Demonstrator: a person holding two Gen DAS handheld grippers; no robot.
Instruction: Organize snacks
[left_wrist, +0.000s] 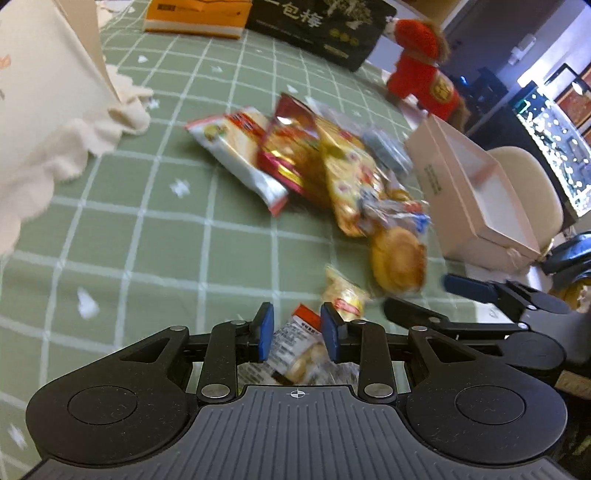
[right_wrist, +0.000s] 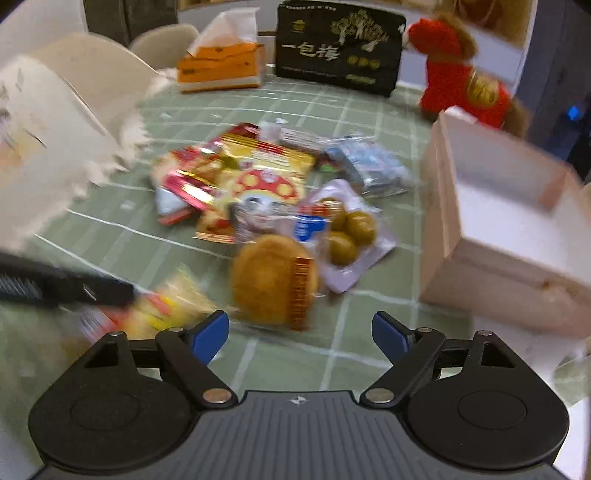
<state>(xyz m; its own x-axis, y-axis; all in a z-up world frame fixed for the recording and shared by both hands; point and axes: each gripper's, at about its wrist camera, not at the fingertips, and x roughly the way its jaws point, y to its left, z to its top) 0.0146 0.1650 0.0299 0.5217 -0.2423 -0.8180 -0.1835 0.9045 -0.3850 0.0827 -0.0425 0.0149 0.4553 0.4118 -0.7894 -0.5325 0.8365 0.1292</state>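
Left claw (left_wrist: 297, 334) grips a snack pack (left_wrist: 295, 347) between narrowed pads; right claw (right_wrist: 300, 334) gapes empty, a bun (right_wrist: 273, 284) just ahead, the box (right_wrist: 491, 258) ahead-right. Best carry the pack level, clear of the pile.
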